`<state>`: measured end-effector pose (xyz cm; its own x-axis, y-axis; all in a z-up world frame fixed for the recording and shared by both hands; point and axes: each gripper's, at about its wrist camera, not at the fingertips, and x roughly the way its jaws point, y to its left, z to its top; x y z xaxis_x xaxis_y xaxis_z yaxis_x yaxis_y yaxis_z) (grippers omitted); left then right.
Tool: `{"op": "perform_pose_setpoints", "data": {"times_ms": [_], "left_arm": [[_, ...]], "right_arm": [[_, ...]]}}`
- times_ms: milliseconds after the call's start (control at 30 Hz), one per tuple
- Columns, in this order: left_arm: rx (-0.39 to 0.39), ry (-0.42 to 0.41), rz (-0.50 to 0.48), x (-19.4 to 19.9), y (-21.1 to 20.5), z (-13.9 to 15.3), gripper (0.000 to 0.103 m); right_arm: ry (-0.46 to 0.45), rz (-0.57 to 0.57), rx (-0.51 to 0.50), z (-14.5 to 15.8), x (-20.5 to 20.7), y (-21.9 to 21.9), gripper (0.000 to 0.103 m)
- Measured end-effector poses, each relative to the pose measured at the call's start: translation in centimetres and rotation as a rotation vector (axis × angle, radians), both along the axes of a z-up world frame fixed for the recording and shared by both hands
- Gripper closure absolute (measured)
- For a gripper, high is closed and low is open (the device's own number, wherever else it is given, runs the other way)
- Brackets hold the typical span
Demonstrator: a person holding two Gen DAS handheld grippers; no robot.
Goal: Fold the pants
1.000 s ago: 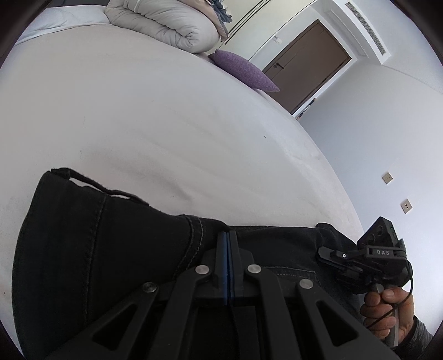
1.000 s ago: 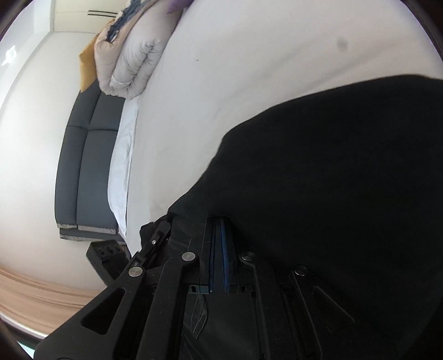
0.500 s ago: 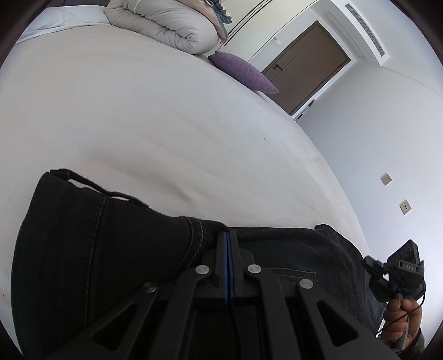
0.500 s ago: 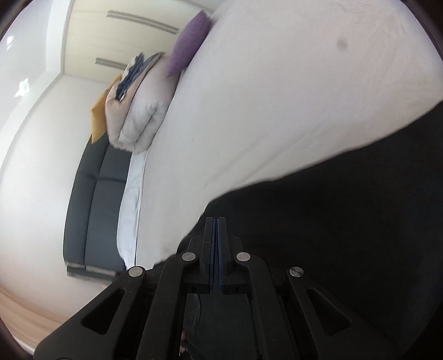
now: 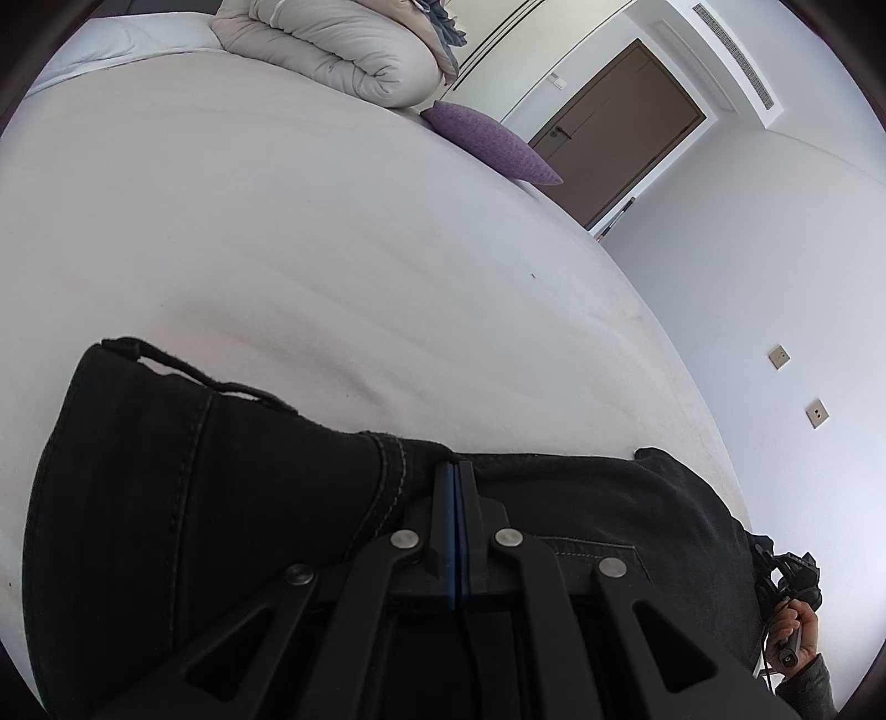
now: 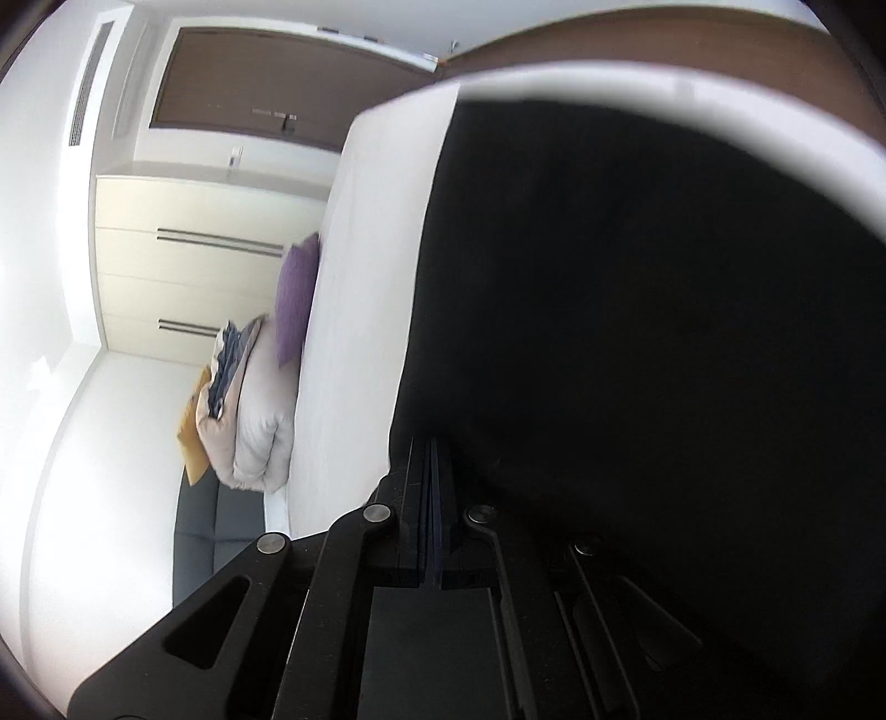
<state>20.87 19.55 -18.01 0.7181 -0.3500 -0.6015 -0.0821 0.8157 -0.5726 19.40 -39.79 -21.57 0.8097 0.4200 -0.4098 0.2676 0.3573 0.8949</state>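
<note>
Black pants (image 5: pixel 194 498) lie on the white bed (image 5: pixel 332 249), spread across the near edge. My left gripper (image 5: pixel 454 471) is shut on the pants at a stitched seam. My right gripper (image 6: pixel 431 448) is shut on the pants' edge, and the black cloth (image 6: pixel 637 332) drapes over most of the right wrist view. The right gripper and the hand holding it also show at the far right of the left wrist view (image 5: pixel 786 576), at the other end of the pants.
A rolled duvet (image 5: pixel 343 50) and a purple pillow (image 5: pixel 487 144) lie at the far end of the bed. A brown door (image 5: pixel 614 133) is beyond. A grey sofa (image 6: pixel 205 526) and wardrobe (image 6: pixel 183 266) stand beside the bed.
My right gripper has swung away to the right and turned, pulling its end of the pants outward. My left gripper keeps its hold in place.
</note>
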Motion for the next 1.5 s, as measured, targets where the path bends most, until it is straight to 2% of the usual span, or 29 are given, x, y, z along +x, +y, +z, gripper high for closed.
{"op": "perform_pose_setpoints", "data": {"times_ms": [33,133,200,233,300,333,400,500,567,600,667,700,800,833,867,900,967,1067,1267,1300,1400,1467,1500], "left_arm": [[-0.001,0.000,0.000,0.0,0.0,0.0,0.097],[-0.005,0.003,0.000,0.1,0.1,0.1,0.097],[-0.009,0.018,0.000,0.2,0.1,0.2,0.097],[-0.014,0.028,0.001,0.4,0.2,0.3,0.098],[0.011,0.056,0.024,0.4,-0.1,1.4,0.098],[0.020,0.057,0.047,0.1,-0.5,2.1,0.101],[-0.021,0.003,0.059,-0.6,-2.2,3.9,0.098],[-0.073,-0.072,-0.021,-0.9,-8.2,6.5,0.097],[-0.113,-0.079,-0.151,-0.2,-14.5,7.0,0.088],[-0.138,-0.081,-0.216,0.1,-17.9,7.0,0.087],[-0.206,-0.072,-0.330,1.0,-24.0,6.0,0.087],[-0.216,-0.060,-0.372,1.4,-26.6,5.2,0.087],[-0.219,0.049,-0.405,2.7,-30.4,1.4,0.088],[-0.237,0.077,-0.381,3.0,-30.0,0.2,0.098],[-0.301,0.083,-0.348,3.0,-28.6,-0.5,0.100],[-0.329,0.085,-0.320,2.9,-27.3,-0.6,0.100],[-0.274,0.089,-0.294,2.6,-24.9,-0.3,0.099],[-0.264,0.095,-0.246,1.4,-19.9,-0.8,0.098],[-0.235,0.068,-0.057,-1.1,-9.4,-0.9,0.098],[-0.218,0.058,-0.029,-1.7,-7.8,-0.9,0.098],[-0.134,0.042,0.007,-3.2,-5.3,-0.4,0.098],[-0.120,0.029,0.045,-4.1,-3.7,-0.4,0.098],[-0.139,0.018,0.071,-4.6,-2.8,-0.6,0.098]], "right_arm": [[-0.003,-0.024,0.015,0.0,-0.4,-1.5,0.103],[0.020,-0.075,-0.025,0.4,-1.0,-3.4,0.103],[0.001,-0.079,-0.006,-0.4,-1.2,-3.7,0.103],[-0.013,-0.074,-0.046,-0.2,-1.1,-3.2,0.103],[-0.008,-0.058,-0.130,0.4,-0.9,-2.3,0.103],[-0.006,-0.060,-0.126,0.4,-0.9,-2.3,0.103],[-0.010,-0.055,-0.098,0.2,-0.9,-2.4,0.103],[-0.017,-0.045,-0.123,0.2,-0.5,-2.7,0.103],[-0.021,-0.046,-0.134,0.1,-0.5,-2.9,0.103],[-0.021,-0.046,-0.131,0.3,0.1,-2.5,0.103],[-0.029,-0.045,-0.133,0.5,0.2,-2.6,0.103],[-0.032,-0.044,-0.134,0.5,0.1,-2.7,0.103],[-0.036,-0.039,-0.133,-0.1,-0.3,-3.0,0.103],[-0.038,-0.038,-0.127,-0.1,-0.3,-3.1,0.103],[-0.040,-0.037,-0.123,-0.3,-0.3,-3.4,0.103],[-0.042,-0.037,-0.123,-0.3,-0.2,-3.6,0.103],[-0.043,-0.038,-0.131,-0.6,-0.5,-3.9,0.103],[-0.047,-0.038,-0.131,-0.2,-0.1,-4.0,0.103],[-0.047,-0.039,-0.134,0.1,-0.2,-4.6,0.103],[-0.047,-0.039,-0.137,0.3,-1.4,-4.7,0.103],[-0.041,-0.040,-0.149,0.7,-0.8,-3.9,0.103],[-0.035,-0.040,-0.154,0.9,-0.4,-3.6,0.103],[-0.034,-0.038,-0.151,1.1,-0.3,-3.6,0.103]]}}
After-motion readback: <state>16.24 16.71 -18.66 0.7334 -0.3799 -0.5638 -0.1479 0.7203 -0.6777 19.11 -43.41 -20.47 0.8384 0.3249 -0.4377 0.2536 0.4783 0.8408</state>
